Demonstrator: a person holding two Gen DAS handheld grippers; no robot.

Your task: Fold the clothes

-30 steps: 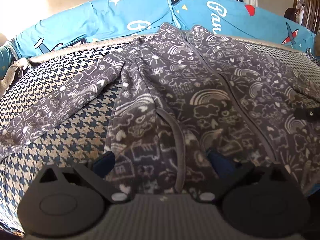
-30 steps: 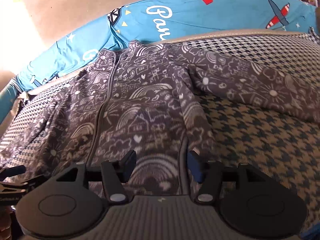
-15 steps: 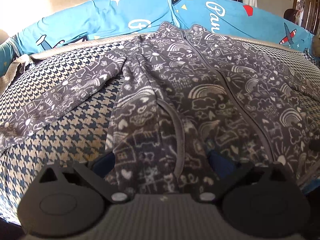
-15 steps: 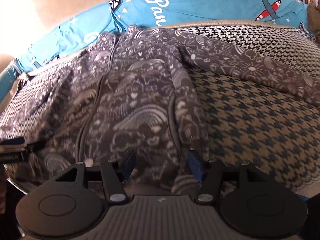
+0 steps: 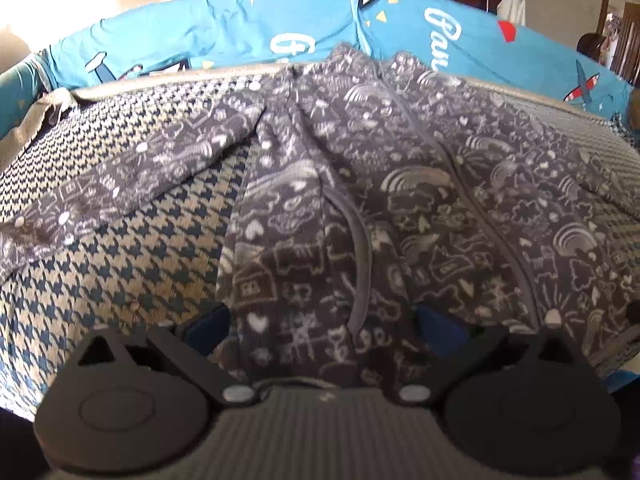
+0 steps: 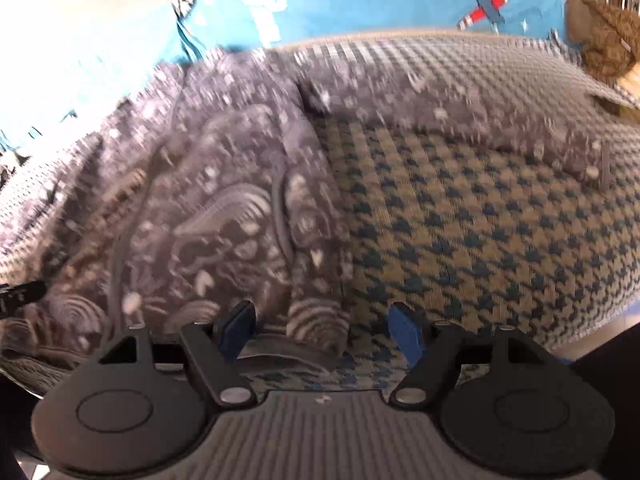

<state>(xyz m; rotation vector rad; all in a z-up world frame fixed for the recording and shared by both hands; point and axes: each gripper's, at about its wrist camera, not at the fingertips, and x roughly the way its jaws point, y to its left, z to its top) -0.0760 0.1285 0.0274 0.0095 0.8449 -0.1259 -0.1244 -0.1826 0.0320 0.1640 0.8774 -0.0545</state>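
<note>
A grey jacket (image 5: 400, 200) printed with white doodles is spread front-up on a houndstooth-patterned cover (image 5: 120, 272), its zip closed. One sleeve (image 5: 120, 184) is laid out to the left across the cover. The left gripper (image 5: 324, 328) is seen at the hem, its blue-padded fingers (image 5: 208, 326) set wide apart, with hem fabric bunched between them. A blue printed sheet (image 5: 240, 36) is visible behind the collar.

Patterned jacket (image 5: 400, 184) on houndstooth bed (image 5: 120, 264)
</note>
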